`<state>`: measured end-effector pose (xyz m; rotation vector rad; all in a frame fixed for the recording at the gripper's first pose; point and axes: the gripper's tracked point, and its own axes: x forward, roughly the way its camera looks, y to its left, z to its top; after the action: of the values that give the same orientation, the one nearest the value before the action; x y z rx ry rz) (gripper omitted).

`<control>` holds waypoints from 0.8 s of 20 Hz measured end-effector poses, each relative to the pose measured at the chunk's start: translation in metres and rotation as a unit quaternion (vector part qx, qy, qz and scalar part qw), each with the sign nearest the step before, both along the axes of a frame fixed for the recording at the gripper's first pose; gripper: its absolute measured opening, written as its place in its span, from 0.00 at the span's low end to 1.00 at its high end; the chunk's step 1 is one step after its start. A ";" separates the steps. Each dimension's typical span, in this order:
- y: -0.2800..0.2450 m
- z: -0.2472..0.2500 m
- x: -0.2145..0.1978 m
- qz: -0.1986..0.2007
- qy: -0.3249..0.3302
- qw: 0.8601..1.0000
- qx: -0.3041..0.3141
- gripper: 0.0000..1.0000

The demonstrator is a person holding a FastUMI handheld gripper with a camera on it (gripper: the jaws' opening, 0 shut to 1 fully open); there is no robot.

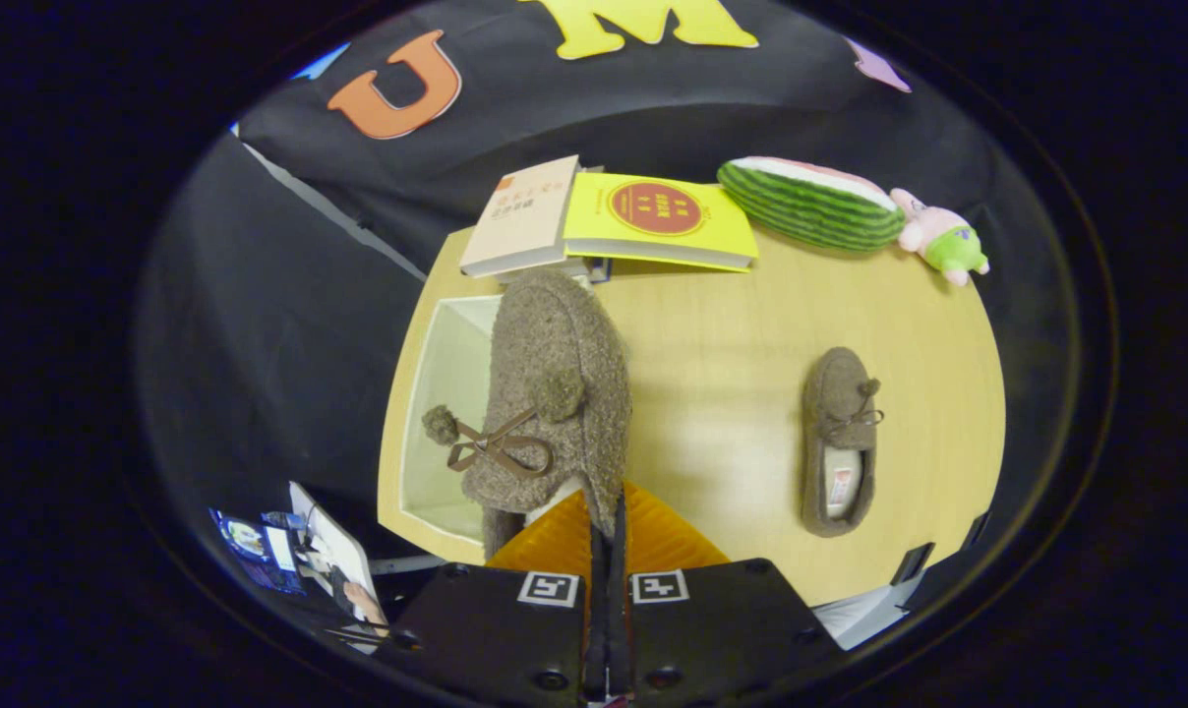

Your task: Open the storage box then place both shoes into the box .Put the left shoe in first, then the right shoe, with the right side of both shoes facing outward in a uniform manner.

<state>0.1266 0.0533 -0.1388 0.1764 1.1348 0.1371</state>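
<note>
1. The gripper [609,531], at the bottom centre of the frame, pinches the heel edge of a fuzzy brown shoe [555,393], fingers pressed together on it.
2. That shoe hangs over the open storage box [446,413], left of centre.
3. A second shoe [840,442] lies on the wooden table [722,393], right of centre.
4. Two books [594,221] and plush toys [850,211] sit along the upper edge.

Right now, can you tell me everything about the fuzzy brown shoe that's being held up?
The fuzzy brown fleece slipper looks woolly, with a thin brown ribbon bow and two pompoms on its top. A pale lining shows at its opening. The hand-held gripper has its fingers closed on the shoe's heel edge, holding it in the air with the toe pointing away. It hangs over the right edge of the open white storage box on the light wooden table.
</note>
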 end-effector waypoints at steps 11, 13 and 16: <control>0.112 -0.030 0.035 -0.025 -0.017 0.999 0.044 0.06; 0.119 -0.046 0.038 -0.028 -0.006 0.999 0.041 0.07; 0.126 -0.063 0.042 -0.035 0.004 0.998 0.044 0.06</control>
<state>0.1688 0.1794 -0.2019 0.2937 1.1294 0.1247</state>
